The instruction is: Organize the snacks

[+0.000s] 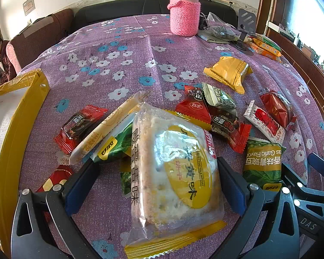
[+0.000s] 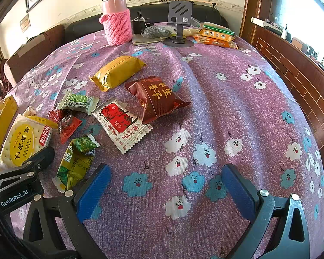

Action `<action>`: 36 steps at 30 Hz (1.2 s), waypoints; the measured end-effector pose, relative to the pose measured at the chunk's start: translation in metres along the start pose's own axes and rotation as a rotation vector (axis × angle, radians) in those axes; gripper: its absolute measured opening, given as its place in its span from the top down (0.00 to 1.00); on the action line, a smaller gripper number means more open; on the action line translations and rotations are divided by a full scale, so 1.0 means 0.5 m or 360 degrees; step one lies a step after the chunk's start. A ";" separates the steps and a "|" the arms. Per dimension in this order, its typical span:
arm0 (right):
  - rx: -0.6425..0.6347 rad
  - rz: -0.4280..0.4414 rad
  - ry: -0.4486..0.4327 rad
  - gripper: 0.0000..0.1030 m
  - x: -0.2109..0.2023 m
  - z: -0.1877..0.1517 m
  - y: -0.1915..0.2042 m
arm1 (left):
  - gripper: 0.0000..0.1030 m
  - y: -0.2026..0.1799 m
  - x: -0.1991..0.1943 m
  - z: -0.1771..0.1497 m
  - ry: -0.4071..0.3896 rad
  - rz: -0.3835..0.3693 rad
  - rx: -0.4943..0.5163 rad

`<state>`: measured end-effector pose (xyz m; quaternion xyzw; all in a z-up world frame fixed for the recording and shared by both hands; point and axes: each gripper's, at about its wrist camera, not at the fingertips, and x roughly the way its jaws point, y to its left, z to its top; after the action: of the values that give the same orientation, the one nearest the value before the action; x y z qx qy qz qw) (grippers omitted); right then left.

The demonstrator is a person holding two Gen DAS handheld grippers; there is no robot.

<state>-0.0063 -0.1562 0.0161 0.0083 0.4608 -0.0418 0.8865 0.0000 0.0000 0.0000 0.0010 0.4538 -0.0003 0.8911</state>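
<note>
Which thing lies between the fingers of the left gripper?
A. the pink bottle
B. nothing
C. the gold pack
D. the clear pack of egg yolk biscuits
D: the biscuit pack lies between the two blue pads of the left gripper; the pink bottle and gold pack are farther away on the table.

Each gripper has black triangular-cutout finger frames, blue ribbed pads, silver screws and white "GenRobot.AI" lettering.

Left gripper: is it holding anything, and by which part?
Cannot be told: the left gripper straddles the salted egg yolk biscuit pack at its long sides, but contact is unclear.
</note>
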 end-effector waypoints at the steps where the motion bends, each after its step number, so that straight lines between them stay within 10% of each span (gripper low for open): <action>1: 0.0000 0.0000 0.0000 0.00 0.000 0.000 0.000 | 0.00 0.000 0.000 0.000 0.0000 0.0000 0.0000; 36: 0.0000 0.0000 0.0001 0.00 0.000 0.000 -0.001 | 0.00 0.002 -0.003 -0.002 0.0002 0.0001 0.0007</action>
<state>-0.0065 -0.1565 0.0162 0.0084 0.4610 -0.0417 0.8864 -0.0017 0.0010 0.0008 0.0033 0.4542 -0.0010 0.8909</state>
